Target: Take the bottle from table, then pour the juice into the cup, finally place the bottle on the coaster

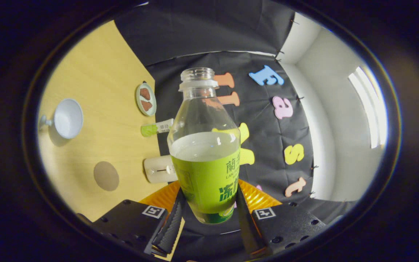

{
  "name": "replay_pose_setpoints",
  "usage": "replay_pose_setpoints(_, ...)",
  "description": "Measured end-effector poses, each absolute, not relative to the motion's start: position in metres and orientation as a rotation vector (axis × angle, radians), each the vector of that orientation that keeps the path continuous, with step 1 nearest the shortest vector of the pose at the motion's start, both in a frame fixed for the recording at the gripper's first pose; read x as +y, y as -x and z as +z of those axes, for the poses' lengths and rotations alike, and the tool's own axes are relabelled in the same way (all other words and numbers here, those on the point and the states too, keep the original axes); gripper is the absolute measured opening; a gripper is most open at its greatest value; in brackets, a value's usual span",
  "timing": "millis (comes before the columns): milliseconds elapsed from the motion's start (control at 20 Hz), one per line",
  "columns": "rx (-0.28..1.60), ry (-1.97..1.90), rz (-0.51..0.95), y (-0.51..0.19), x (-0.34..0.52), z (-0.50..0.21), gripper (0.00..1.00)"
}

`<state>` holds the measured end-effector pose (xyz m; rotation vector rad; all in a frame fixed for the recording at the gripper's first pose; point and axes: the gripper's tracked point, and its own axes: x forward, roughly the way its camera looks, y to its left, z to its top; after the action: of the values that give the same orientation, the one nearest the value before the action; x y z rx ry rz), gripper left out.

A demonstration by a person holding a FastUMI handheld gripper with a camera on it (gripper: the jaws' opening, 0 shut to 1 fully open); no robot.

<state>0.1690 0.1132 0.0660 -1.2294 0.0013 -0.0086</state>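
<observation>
My gripper (209,211) is shut on an uncapped clear bottle (205,145) with a green label, both fingers pressing its lower body. The bottle is partly filled with liquid and held up off the wooden table (104,91), and the whole scene is rolled sideways. A white cup (67,118) with a handle stands on the table well beyond the fingers. A round brown coaster (106,176) lies flat on the table, nearer the fingers than the cup.
A small plate (146,99) with reddish pieces sits at the table's far edge by the black cloth wall. A little green-capped tube (155,128) and a cream cylinder-like object (158,169) lie near the bottle. White room walls stand past the cloth.
</observation>
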Motion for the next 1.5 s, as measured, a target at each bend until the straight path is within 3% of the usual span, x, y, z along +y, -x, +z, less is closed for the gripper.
replay_pose_setpoints(800, 0.181, 0.373, 0.238, -0.185, 0.130, 0.024, 0.75)
replay_pose_setpoints(1500, 0.320, -0.020, 0.349, -0.235, 0.147, -0.052, 0.75)
